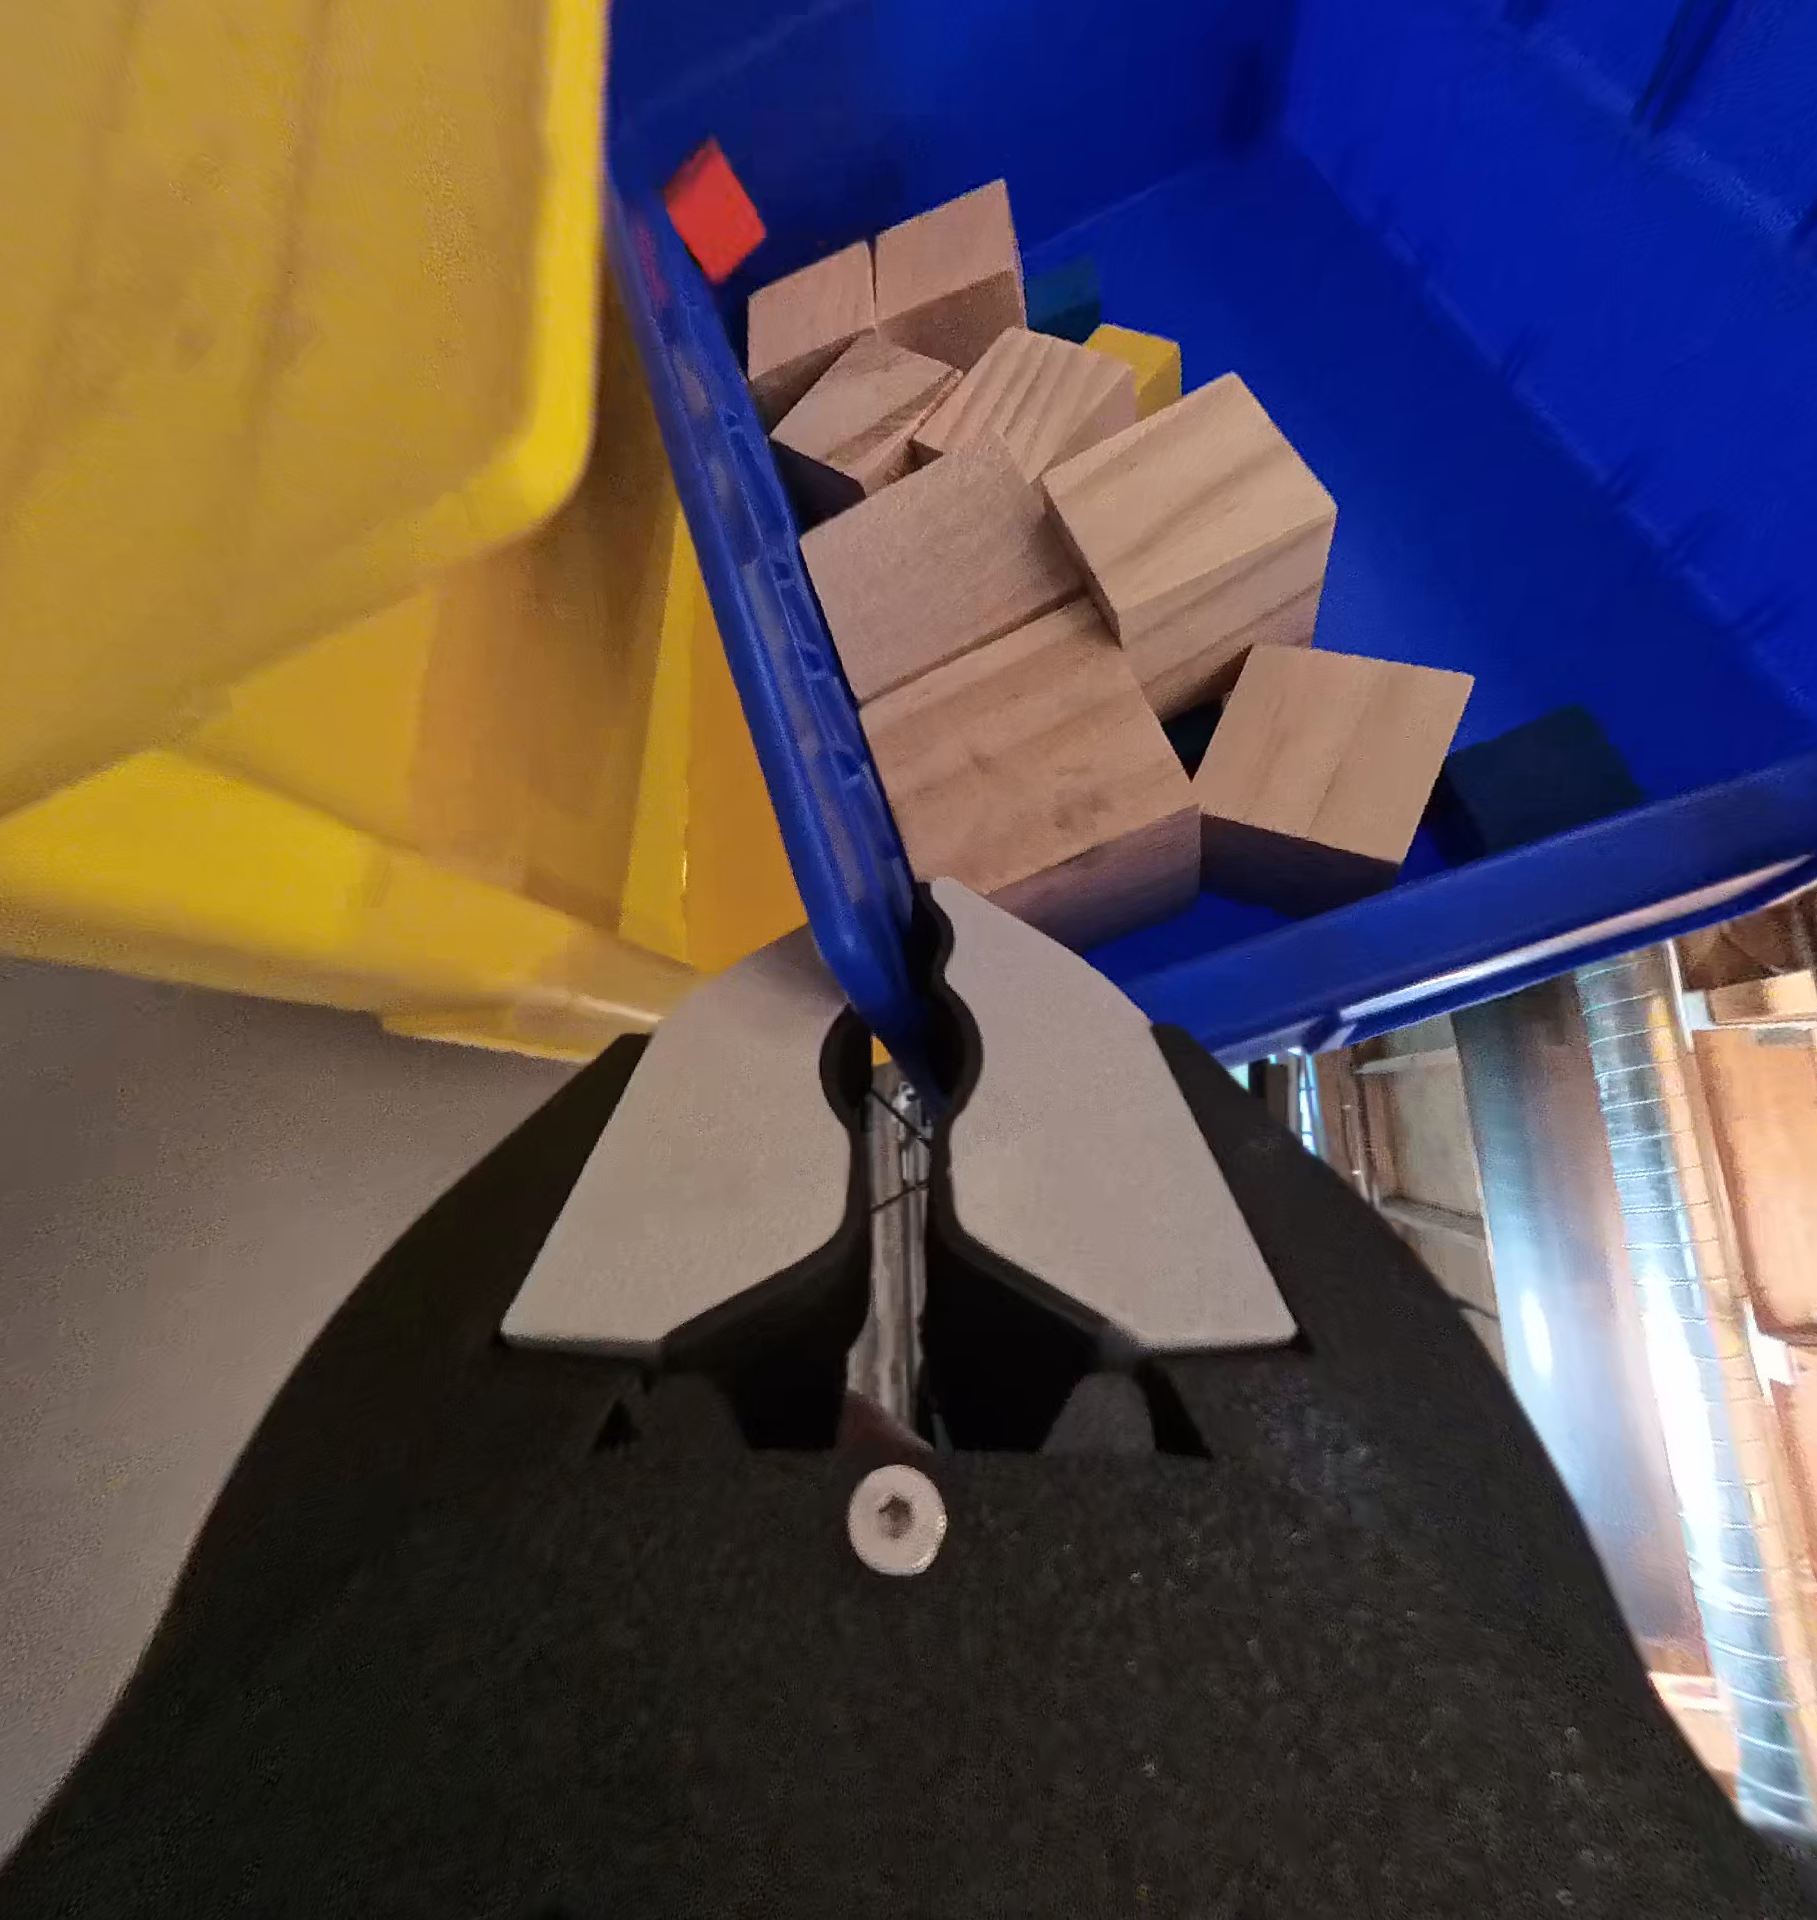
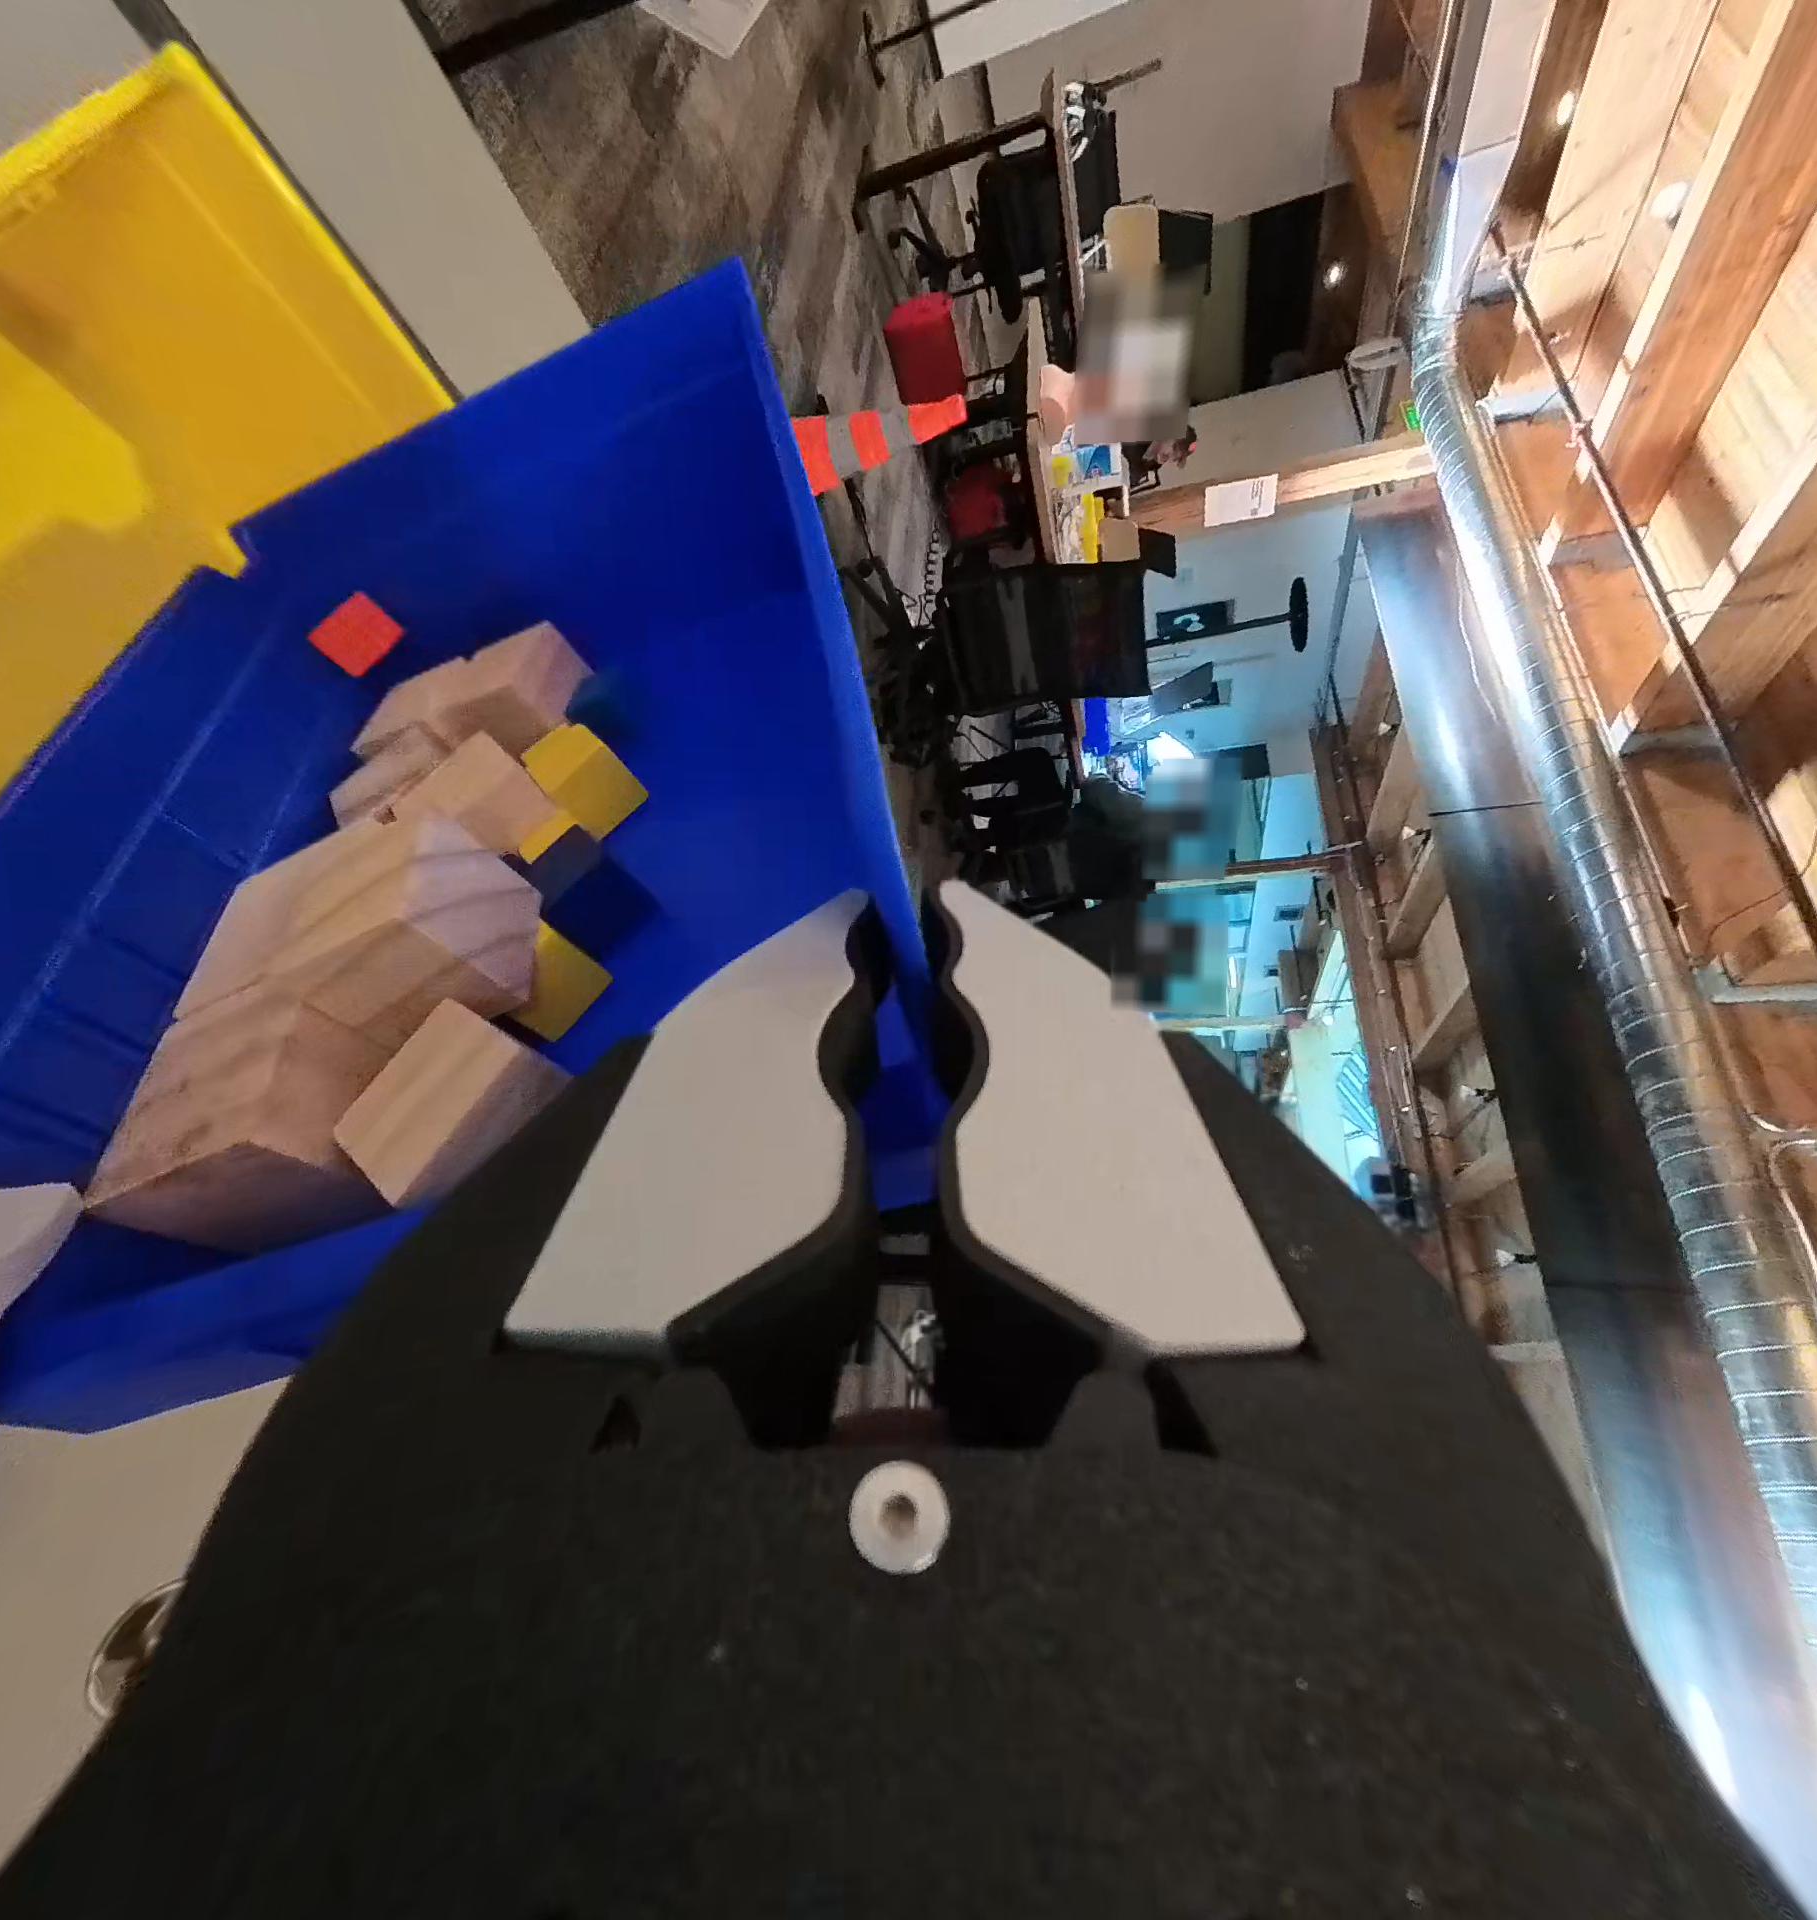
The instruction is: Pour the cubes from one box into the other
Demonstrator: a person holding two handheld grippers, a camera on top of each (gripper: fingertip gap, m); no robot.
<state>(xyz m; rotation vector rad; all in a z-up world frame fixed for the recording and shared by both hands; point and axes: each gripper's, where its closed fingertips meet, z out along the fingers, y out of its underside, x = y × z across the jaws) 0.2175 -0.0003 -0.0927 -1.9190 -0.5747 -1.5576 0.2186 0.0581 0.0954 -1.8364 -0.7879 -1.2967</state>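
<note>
Meanwhile the left gripper (image 1: pixel 909 987) and right gripper (image 2: pixel 909 966) each pinched a wall of the tilted blue box (image 1: pixel 1506 364), its wooden cubes (image 1: pixel 997 623) heaped beside the yellow box (image 1: pixel 208 468).

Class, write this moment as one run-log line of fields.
phase: pouring | left gripper: shut on blue box wall | right gripper: shut on opposite wall | blue box: tilted | cubes: piled inside | yellow box: adjacent

My left wrist camera looks along its tool (image 1: pixel 909 997), pressed close against the blue box (image 1: pixel 1506 416). My right wrist camera sits equally near, rolled sideways. Both share that box, its cubes (image 1: pixel 1039 644) and the yellow box (image 1: pixel 260 416).
</note>
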